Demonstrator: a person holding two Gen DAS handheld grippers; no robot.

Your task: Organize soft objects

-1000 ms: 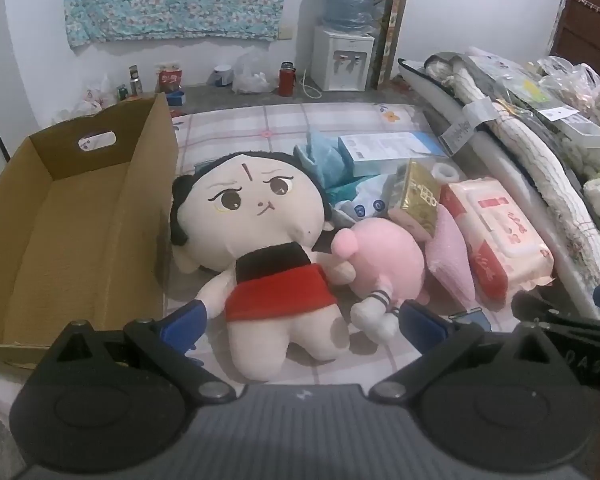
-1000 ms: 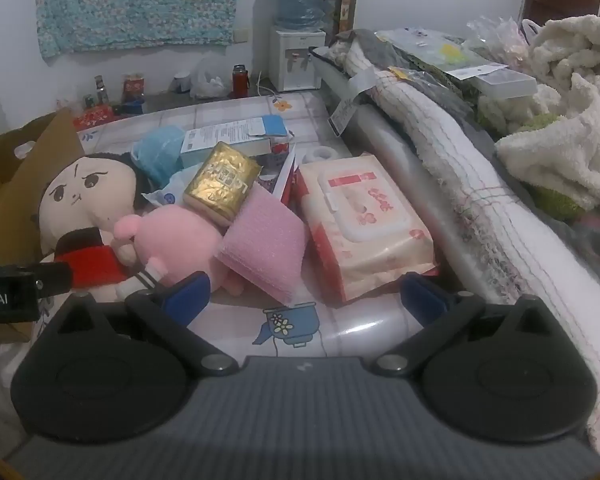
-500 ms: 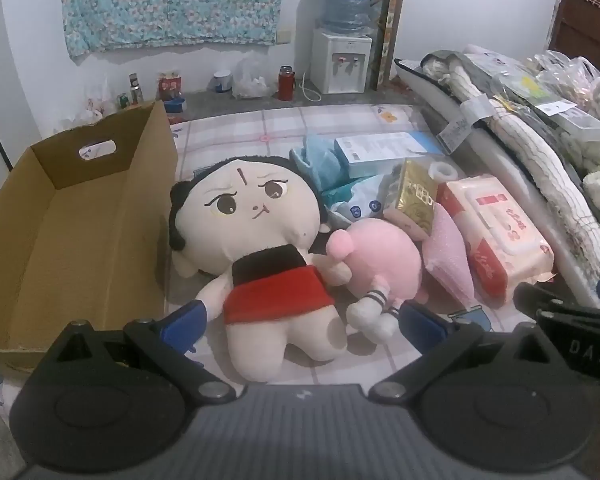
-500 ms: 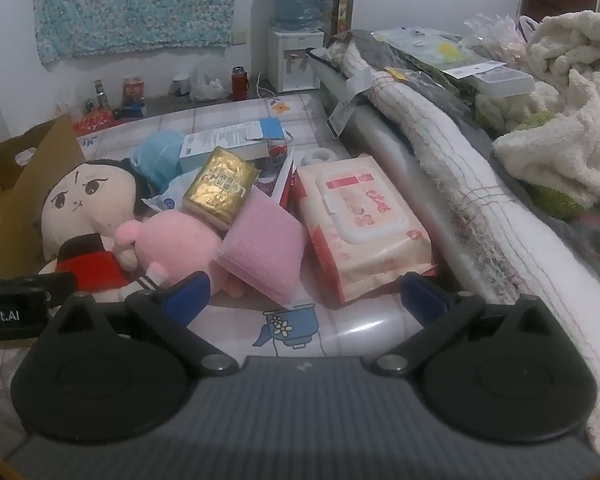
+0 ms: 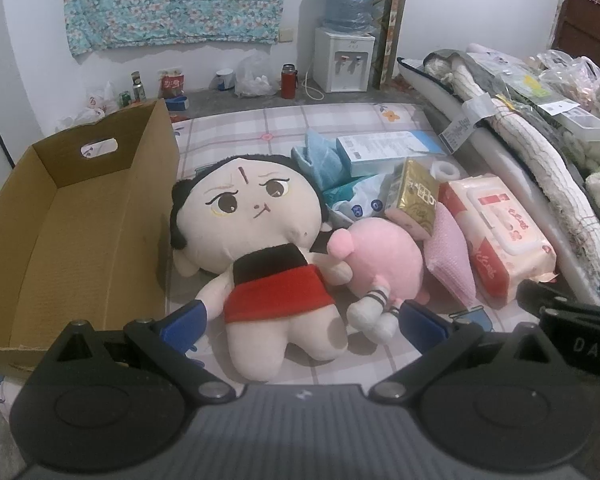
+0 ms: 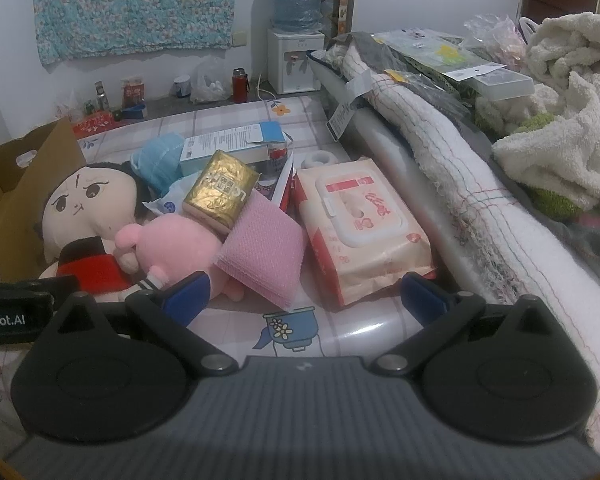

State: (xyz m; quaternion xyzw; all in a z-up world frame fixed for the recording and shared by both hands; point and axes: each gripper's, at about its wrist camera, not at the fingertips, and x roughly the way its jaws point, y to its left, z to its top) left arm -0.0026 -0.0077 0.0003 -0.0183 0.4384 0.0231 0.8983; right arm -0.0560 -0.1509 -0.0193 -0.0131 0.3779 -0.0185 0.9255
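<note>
Cardboard box (image 5: pixel 80 216) left of doll (image 5: pixel 256 248) | pink plush (image 5: pixel 384 260) touching doll | both jaws apart, empty

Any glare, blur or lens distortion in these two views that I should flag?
Left wrist view: strong fisheye bending, dark corners, the doll sharp, dim even light. Right wrist view: the same curving, a patch of glare on the shiny mat near the wipes pack, and soft detail on the towels at the right edge.
</note>
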